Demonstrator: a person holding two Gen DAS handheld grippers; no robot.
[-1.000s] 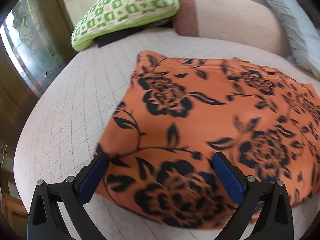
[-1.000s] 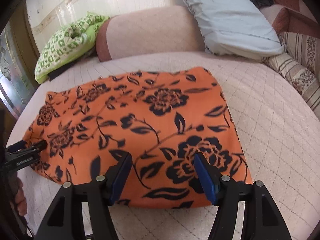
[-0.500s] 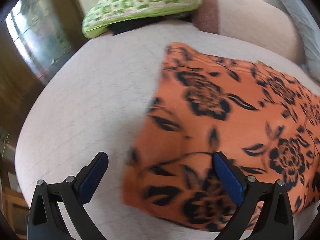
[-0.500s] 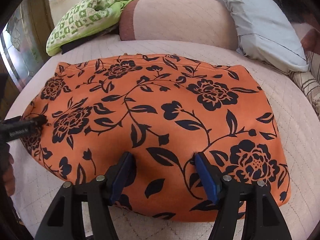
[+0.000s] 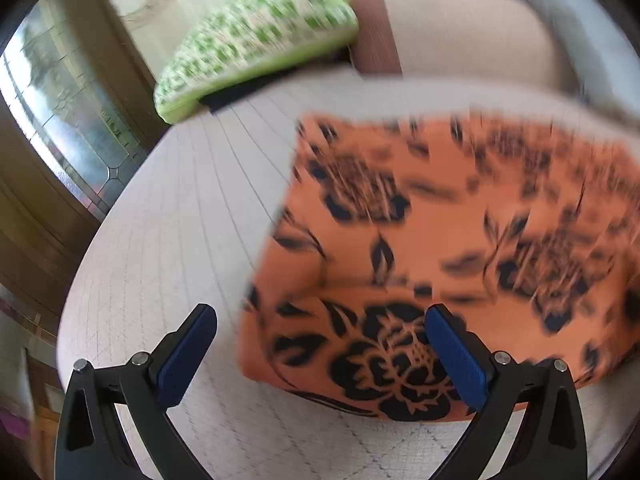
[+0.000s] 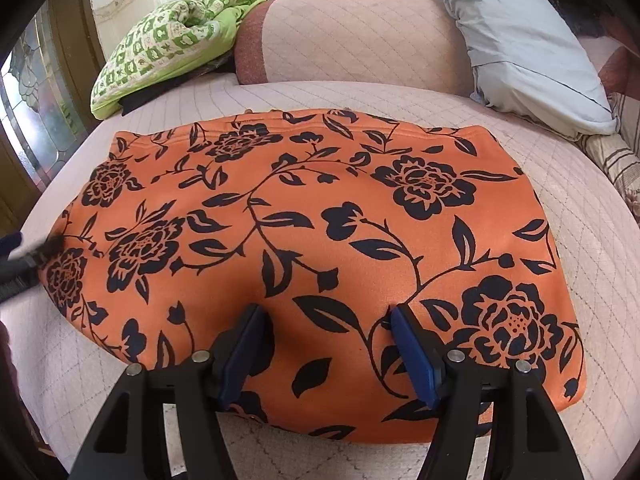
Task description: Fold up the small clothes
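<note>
The orange floral garment [image 6: 320, 248] is lying spread flat on the quilted bed [image 6: 592, 240], apparently not yet folded. The left gripper [image 5: 320, 344] at nine o'clock and the right gripper [image 6: 326, 344] at six are being held released, grasping nothing.

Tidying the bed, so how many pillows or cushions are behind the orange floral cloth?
3: green patterned cushion far left, pink bolster centre, grey pillow right. More may be hidden.
</note>
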